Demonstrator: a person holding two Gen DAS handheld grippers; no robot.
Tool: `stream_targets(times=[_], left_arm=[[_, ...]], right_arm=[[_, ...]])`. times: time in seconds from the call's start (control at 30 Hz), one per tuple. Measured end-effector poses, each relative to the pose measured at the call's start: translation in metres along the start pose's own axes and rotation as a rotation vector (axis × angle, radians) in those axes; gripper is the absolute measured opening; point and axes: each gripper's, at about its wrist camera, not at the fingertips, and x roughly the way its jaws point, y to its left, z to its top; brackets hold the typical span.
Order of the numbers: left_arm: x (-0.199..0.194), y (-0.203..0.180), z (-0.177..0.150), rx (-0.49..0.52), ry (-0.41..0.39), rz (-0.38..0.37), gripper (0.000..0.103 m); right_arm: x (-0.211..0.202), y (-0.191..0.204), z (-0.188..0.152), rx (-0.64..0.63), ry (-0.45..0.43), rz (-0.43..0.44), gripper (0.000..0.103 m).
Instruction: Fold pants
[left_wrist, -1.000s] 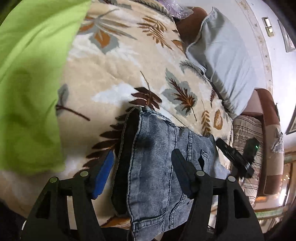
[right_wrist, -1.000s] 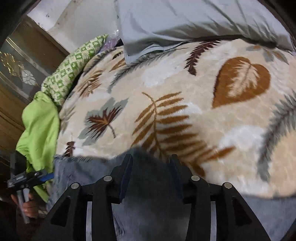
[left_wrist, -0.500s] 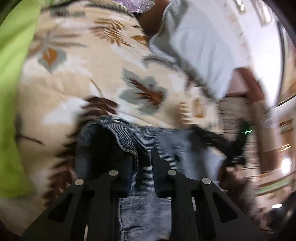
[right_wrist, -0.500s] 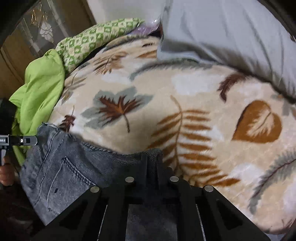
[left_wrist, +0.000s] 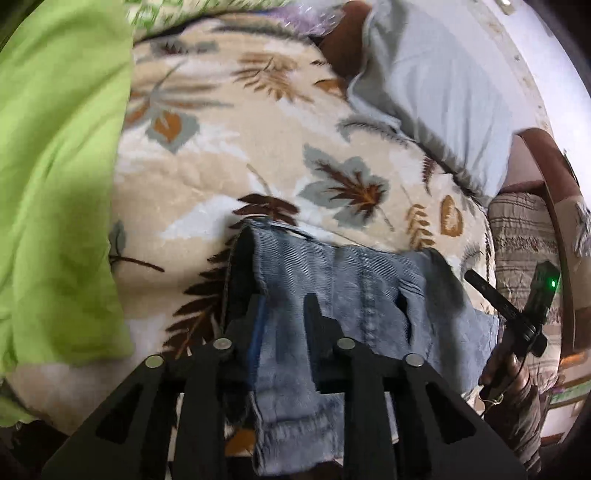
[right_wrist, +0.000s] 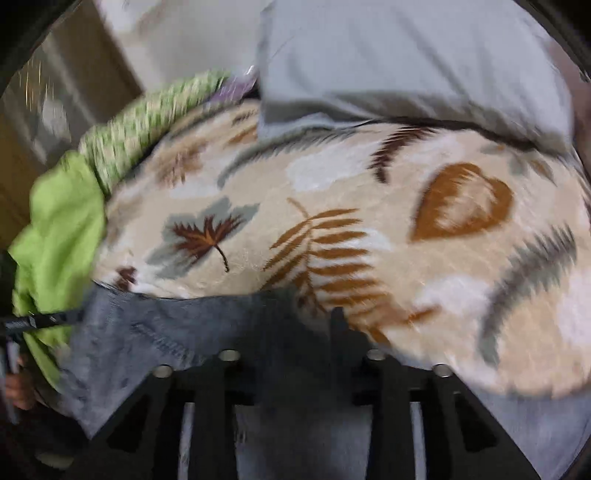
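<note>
Pants (left_wrist: 354, 280), grey-blue denim, lie on the bed's leaf-print blanket (left_wrist: 258, 155), their near edge bunched up between both tools. A second ago the fingers stood wide around flat cloth; since then they pinched in and have just been opening a little. The left tool (left_wrist: 284, 306) holds a fold of denim between narrowly parted fingers. The right tool (right_wrist: 295, 325) has dark denim between its fingers, too blurred to tell if it grips. I judge a fold is starting. A green cloth (left_wrist: 55, 184) and grey pillow (left_wrist: 436, 85) border the blanket, apart from the pants.
</note>
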Motion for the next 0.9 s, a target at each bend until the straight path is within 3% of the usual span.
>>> stream_targets(times=[0.07,0.1,0.2,0.37,0.47,0.63,0.83,0.9], left_arm=[[-0.007,-0.018,-0.008,0.047,-0.014,-0.003,0.047],[-0.008,-0.029,-0.011,0.073,-0.017,-0.002,0.052],[-0.001,-0.075,-0.024,0.188,0.015,-0.024,0.054],[0.033,-0.164,-0.049,0.360,0.125,-0.052,0.056],[0.058,-0.224,-0.062,0.445,0.186,-0.076,0.056],[0.099,-0.337,-0.078,0.620,0.257,-0.070,0.056],[0.153,-0.458,-0.098,0.767,0.340,-0.089,0.056],[0.171,-0.491,-0.105,0.811,0.360,-0.093,0.056]], right_arm=[[-0.025,-0.019,-0.016,0.059,-0.032,0.017,0.039],[-0.037,-0.030,-0.026,0.087,-0.047,0.014,0.039],[-0.084,-0.082,-0.064,0.219,-0.105,-0.022,0.039],[-0.172,-0.179,-0.142,0.460,-0.238,-0.166,0.042],[-0.212,-0.227,-0.191,0.622,-0.304,-0.194,0.045],[-0.227,-0.267,-0.248,0.807,-0.383,-0.070,0.045],[-0.202,-0.278,-0.263,0.865,-0.387,0.065,0.045],[-0.203,-0.278,-0.266,0.867,-0.437,0.078,0.045]])
